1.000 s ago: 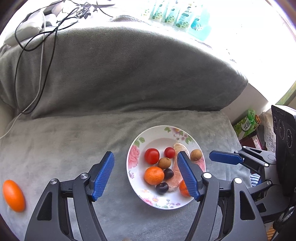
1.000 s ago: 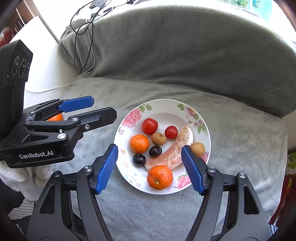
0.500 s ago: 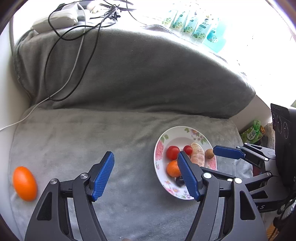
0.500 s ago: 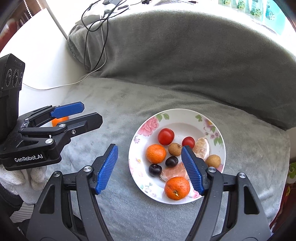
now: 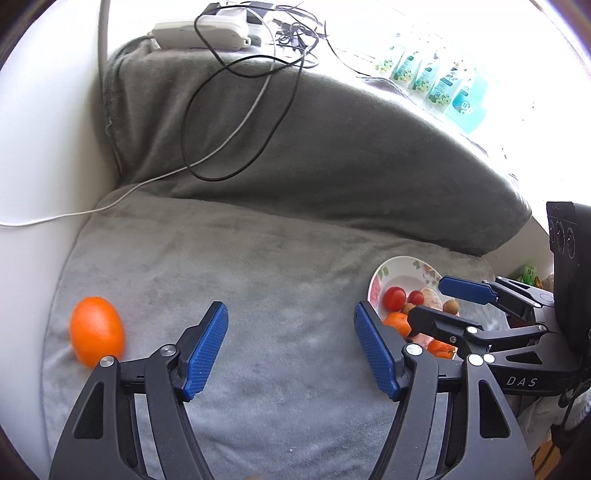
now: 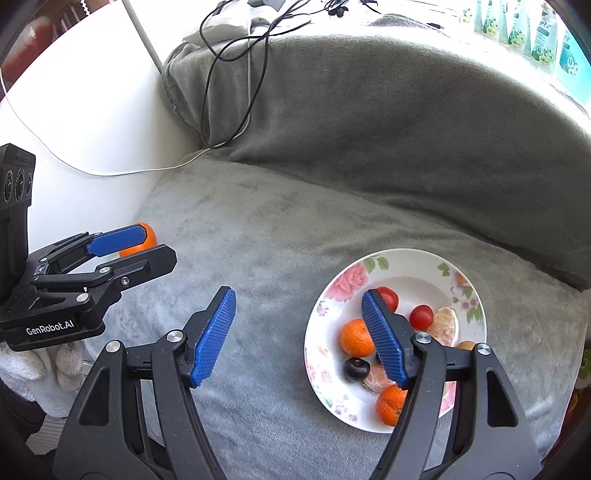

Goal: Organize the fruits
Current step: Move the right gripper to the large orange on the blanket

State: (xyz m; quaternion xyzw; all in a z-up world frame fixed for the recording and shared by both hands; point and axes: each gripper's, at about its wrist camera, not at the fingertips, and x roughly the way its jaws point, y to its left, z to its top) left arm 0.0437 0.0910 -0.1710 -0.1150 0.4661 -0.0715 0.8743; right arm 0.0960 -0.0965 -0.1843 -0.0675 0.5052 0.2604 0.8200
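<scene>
A loose orange (image 5: 96, 331) lies on the grey sofa seat at the far left; in the right wrist view it (image 6: 148, 237) shows partly behind the left gripper's finger. A floral plate (image 6: 406, 263) on the seat holds tomatoes (image 6: 421, 316), mandarins (image 6: 355, 337), a dark cherry (image 6: 356, 369), pomelo pieces and small brown fruits; the plate (image 5: 388, 271) also shows at the right of the left wrist view. My left gripper (image 5: 290, 349) is open and empty, above the seat, right of the orange. My right gripper (image 6: 297, 338) is open and empty, over the plate's left edge.
The grey sofa backrest (image 6: 388, 122) rises behind the seat. Black and white cables (image 5: 240, 110) hang over it from a power strip (image 5: 201, 33). Green bottles (image 5: 432, 79) stand on the bright sill. A white wall panel (image 6: 85, 122) borders the seat's left.
Both grippers have swung left: the plate has shifted right in both views and the orange is now nearer the left gripper. Both stay open and empty.
</scene>
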